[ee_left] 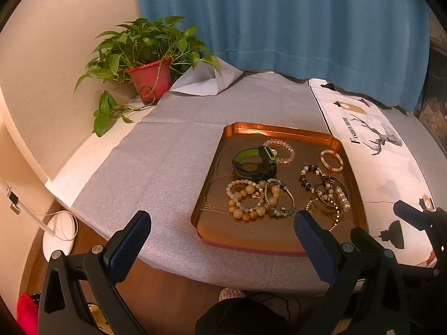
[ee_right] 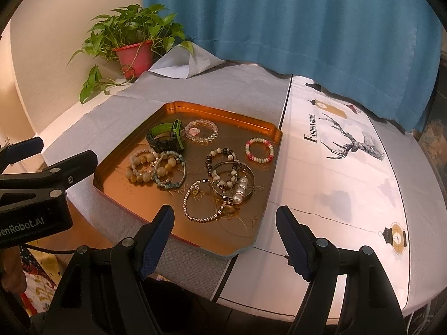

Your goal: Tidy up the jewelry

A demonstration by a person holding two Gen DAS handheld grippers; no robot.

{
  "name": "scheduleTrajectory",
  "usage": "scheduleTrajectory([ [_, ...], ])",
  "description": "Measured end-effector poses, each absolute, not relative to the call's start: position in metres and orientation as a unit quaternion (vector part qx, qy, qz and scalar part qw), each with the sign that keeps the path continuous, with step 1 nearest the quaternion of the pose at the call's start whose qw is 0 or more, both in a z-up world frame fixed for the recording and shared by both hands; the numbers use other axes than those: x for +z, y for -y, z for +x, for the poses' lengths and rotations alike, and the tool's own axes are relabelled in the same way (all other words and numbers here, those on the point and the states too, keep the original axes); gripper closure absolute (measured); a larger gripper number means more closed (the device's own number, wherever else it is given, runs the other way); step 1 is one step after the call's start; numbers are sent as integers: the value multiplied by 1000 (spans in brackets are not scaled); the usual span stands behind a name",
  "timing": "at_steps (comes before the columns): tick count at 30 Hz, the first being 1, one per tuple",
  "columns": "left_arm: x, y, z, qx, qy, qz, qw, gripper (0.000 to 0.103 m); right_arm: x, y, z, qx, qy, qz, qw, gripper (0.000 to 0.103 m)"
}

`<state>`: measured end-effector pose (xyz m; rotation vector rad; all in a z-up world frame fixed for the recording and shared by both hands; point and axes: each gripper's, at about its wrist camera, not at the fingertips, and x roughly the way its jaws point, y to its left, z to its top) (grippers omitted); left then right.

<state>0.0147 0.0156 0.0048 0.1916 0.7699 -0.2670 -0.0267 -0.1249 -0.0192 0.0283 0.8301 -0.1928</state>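
A copper tray (ee_left: 279,129) (ee_right: 223,109) on the table holds several bracelets and a green-and-black watch (ee_left: 255,163) (ee_right: 166,136). A red-and-white bead bracelet (ee_left: 331,160) (ee_right: 259,150) lies at the tray's far right. A wooden bead bracelet (ee_left: 245,201) (ee_right: 145,167) lies at the near left. A tangle of metal and pearl bracelets (ee_left: 327,195) (ee_right: 232,181) lies at the near right. My left gripper (ee_left: 222,222) is open and empty at the tray's near edge. My right gripper (ee_right: 225,217) is open and empty over the tray's near right corner.
A grey cloth (ee_left: 167,153) covers the left of the table and a white printed cloth with a deer (ee_right: 335,167) covers the right. A potted plant in a red pot (ee_left: 149,79) (ee_right: 134,55) stands at the far left. A blue curtain (ee_left: 279,22) hangs behind.
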Motion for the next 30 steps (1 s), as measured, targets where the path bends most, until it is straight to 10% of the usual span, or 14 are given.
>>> scheduleTrajectory([
  [30, 3, -16, 13, -128, -374, 96, 914, 1, -18, 124, -27, -94, -402, 14, 911, 27],
])
